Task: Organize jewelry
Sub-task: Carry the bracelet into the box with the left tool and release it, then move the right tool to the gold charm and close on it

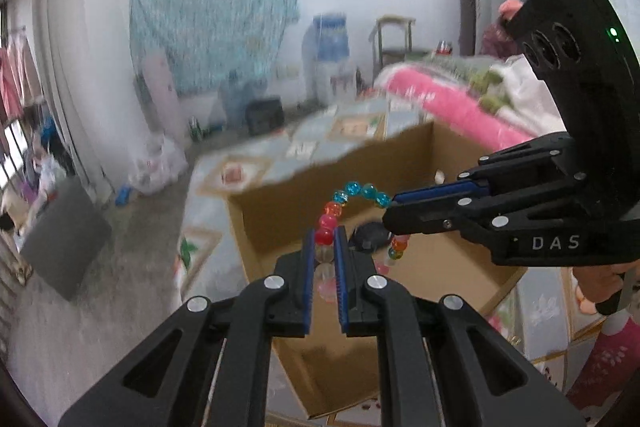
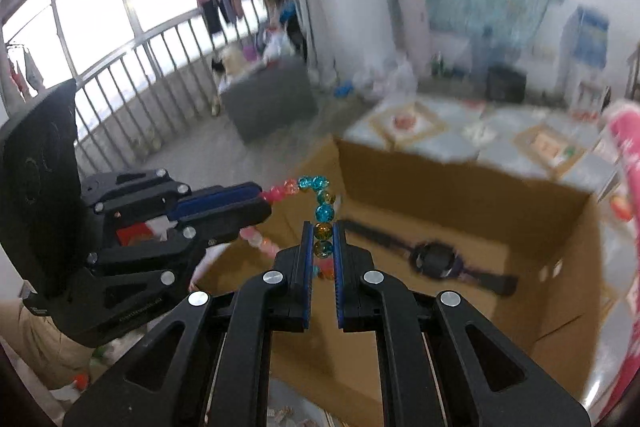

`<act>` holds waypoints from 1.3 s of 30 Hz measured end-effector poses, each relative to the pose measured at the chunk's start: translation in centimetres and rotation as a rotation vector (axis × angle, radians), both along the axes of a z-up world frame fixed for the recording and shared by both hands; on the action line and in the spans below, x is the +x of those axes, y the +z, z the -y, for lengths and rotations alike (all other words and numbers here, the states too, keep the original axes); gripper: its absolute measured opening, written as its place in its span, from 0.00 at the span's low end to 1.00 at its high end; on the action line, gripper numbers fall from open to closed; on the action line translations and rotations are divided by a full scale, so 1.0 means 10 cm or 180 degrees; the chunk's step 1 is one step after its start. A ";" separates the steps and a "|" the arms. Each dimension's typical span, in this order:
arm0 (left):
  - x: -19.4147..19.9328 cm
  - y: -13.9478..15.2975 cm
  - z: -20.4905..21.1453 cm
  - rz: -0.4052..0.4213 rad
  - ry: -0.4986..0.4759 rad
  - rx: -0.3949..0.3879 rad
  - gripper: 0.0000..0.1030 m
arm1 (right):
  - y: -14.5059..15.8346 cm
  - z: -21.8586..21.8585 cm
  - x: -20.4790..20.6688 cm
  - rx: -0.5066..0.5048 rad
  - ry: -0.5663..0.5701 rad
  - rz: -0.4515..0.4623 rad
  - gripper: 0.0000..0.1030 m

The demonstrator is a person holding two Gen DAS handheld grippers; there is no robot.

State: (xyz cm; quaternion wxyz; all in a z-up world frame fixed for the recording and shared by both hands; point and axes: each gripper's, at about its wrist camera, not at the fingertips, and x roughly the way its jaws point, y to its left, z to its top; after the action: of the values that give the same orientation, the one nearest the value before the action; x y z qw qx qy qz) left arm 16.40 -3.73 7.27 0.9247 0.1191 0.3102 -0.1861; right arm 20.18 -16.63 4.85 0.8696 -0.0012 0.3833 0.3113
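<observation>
Both my tongs clamp the bead bracelet (image 1: pixel 352 203) mid-frame above the cardboard box (image 1: pixel 408 163): left gripper (image 1: pixel 324 247) and right gripper (image 2: pixel 323 243); I judge: lower together, release beside the watch (image 2: pixel 436 259), avoid stretching

White walls, grey floor (image 1: pixel 120 279), barred window (image 2: pixel 120 39), patchwork bedspread (image 2: pixel 452 131), teal hanging cloth (image 1: pixel 212 27).

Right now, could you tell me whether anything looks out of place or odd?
Yes: the beaded bracelet is clamped by both the left tool and the right tool, strung between them above the cardboard box. A watch lies flat inside.
</observation>
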 end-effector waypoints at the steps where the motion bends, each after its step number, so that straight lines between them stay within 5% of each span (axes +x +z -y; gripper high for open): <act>1: 0.03 -0.05 -0.03 -0.0075 0.0020 0.0003 0.09 | -0.07 -0.05 0.04 -0.0059 0.0056 -0.0109 0.07; 5: 0.14 -0.16 -0.09 -0.0267 0.0102 -0.0004 0.10 | -0.30 -0.20 0.21 -0.0288 0.0122 -0.0431 0.11; 10: 0.15 -0.15 -0.16 -0.0243 0.0220 -0.0079 0.23 | -0.38 -0.19 0.32 -0.0296 -0.0042 -0.0544 0.22; 18: -0.24 0.10 -0.36 0.0078 0.0247 -0.0221 0.36 | 0.07 0.28 -0.13 0.0057 -0.0385 0.0028 0.42; 26: -1.03 0.07 -0.48 0.0246 0.0032 -0.0288 0.50 | 0.35 0.86 -1.21 0.0506 -0.0551 0.0589 0.44; 30: -1.36 -0.24 -0.39 -0.0027 -0.0175 -0.0333 0.52 | 0.02 0.92 -1.58 0.0604 -0.0676 0.0362 0.44; 33: -1.45 -0.53 -0.24 -0.0305 -0.0230 -0.0330 0.52 | -0.41 0.85 -1.67 0.0697 -0.0766 -0.0085 0.43; 39: -1.51 -0.98 0.12 -0.0528 -0.0431 -0.0219 0.50 | -0.92 0.59 -1.65 0.0695 -0.0743 -0.0634 0.28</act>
State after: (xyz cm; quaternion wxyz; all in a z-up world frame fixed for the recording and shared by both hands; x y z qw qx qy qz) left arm 1.28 -4.97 -2.56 0.8847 0.0922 0.3703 -0.2679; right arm 3.70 -22.49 -4.33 0.8525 0.1684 0.4290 0.2465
